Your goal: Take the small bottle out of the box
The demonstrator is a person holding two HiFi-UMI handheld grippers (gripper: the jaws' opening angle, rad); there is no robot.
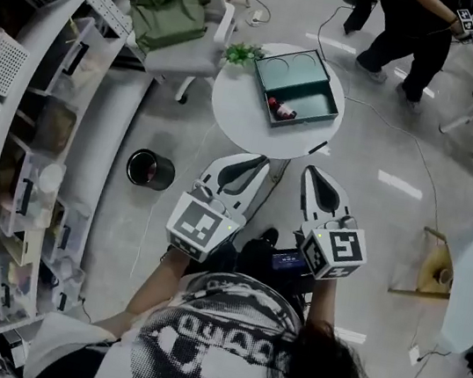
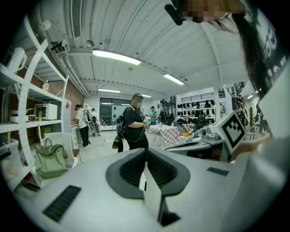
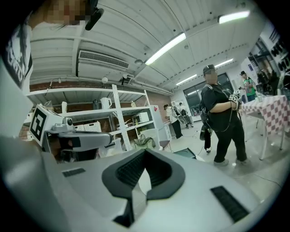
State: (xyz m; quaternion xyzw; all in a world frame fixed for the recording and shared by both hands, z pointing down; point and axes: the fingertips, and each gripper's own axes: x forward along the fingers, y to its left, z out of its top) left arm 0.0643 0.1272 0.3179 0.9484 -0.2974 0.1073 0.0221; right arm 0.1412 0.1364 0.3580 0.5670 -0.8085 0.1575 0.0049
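Left gripper [image 1: 249,164]: jaws pressed together, nothing pinched. Right gripper [image 1: 314,175]: same deal, pressed together, empty. Both held low near body, well short of round white table [image 1: 231,110]. Teal box [image 1: 312,96] seen open on table. Small bottle [image 1: 280,108] spotted lying on side in near corner of box, close to wall. Reach judged not begun. Tips: jaws should be spread before descent, bottle taken from above across its width, box wall avoided, box steadied by other gripper if dragged.

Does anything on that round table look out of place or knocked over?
Slightly: the bottle lies on its side in a corner of the open box, and a dark stick sits at the table edge.
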